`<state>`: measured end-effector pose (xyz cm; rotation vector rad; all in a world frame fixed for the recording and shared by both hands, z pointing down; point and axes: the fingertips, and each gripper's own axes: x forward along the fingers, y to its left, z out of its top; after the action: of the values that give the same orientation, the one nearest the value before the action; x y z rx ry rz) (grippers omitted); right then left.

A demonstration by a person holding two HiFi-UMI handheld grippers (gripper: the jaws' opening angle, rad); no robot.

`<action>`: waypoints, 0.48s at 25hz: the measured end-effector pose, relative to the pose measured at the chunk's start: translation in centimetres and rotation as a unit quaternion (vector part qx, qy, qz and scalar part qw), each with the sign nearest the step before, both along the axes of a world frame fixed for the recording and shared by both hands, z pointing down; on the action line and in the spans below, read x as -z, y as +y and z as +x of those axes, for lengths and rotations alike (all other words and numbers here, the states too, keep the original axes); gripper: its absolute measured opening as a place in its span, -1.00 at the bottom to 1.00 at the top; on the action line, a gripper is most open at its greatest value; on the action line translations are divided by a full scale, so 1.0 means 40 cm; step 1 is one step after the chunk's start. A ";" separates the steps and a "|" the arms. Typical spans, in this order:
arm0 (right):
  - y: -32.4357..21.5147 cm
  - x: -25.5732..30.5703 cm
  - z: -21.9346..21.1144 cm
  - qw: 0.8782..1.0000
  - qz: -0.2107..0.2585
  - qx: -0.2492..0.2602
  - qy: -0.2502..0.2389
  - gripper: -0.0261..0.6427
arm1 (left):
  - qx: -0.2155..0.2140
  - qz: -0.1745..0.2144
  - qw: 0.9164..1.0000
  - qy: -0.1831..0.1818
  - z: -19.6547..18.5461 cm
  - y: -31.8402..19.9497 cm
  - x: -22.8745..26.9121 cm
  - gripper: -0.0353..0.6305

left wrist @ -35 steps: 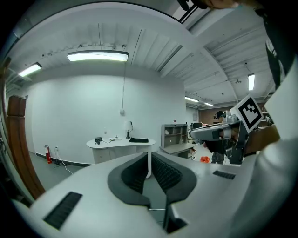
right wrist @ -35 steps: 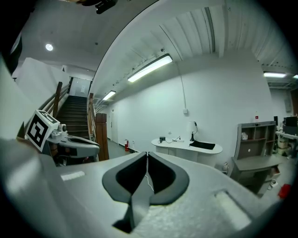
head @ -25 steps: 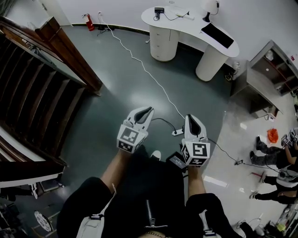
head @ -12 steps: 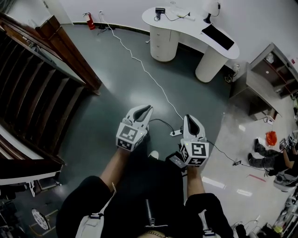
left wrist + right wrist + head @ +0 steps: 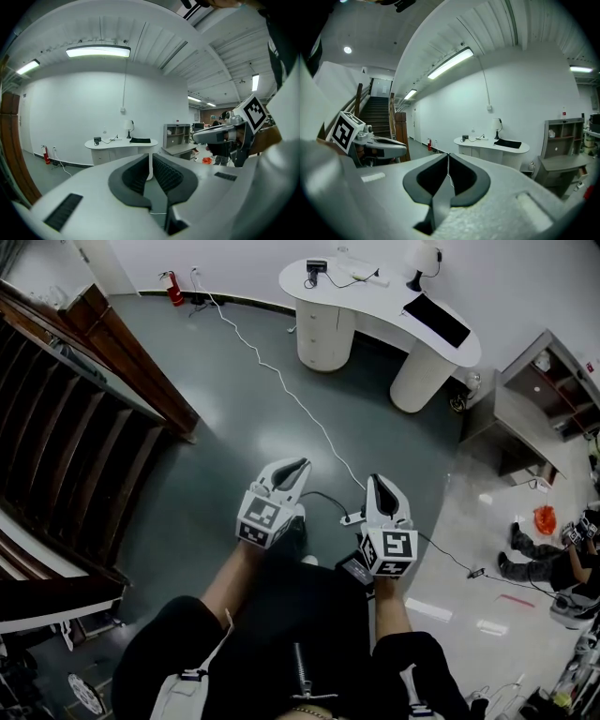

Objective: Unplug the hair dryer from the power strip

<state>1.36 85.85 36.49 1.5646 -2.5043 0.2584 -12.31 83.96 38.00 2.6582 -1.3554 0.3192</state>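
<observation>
Floor (image 5: 225, 427) below, left gripper (image 5: 300, 465) and right gripper (image 5: 377, 480) both closed, empty: we should open 1 nearing the strip (image 5: 354, 515).

1. Your left gripper (image 5: 298, 463) sits just left of centre in the head view. It points up the frame and leans a little right. Its jaws are all but together, with only a thin slit between them and nothing in it.
2. Your right gripper (image 5: 377, 478) sits just right of centre and points up the frame, its jaws pressed together and empty.
3. The two grippers are side by side and not touching.
4. Your bare left forearm (image 5: 230, 582) and right forearm (image 5: 392, 610) rise to them from the lower frame.
</observation>
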 end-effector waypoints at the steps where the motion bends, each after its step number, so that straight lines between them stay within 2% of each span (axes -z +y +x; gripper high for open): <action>1: -0.020 -0.001 -0.003 1.000 0.000 -0.001 0.001 -0.91 | -0.003 -0.001 1.000 0.001 0.001 -0.019 -0.004 -0.80; 12: -0.253 0.000 -0.046 1.000 -0.013 -0.015 0.011 -0.91 | -0.029 -0.011 0.999 0.009 -0.014 -0.262 -0.015 -0.80</action>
<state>-0.49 75.73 36.47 1.5868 -2.4531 0.2745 -12.89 73.50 38.60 2.6807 -1.2631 0.3127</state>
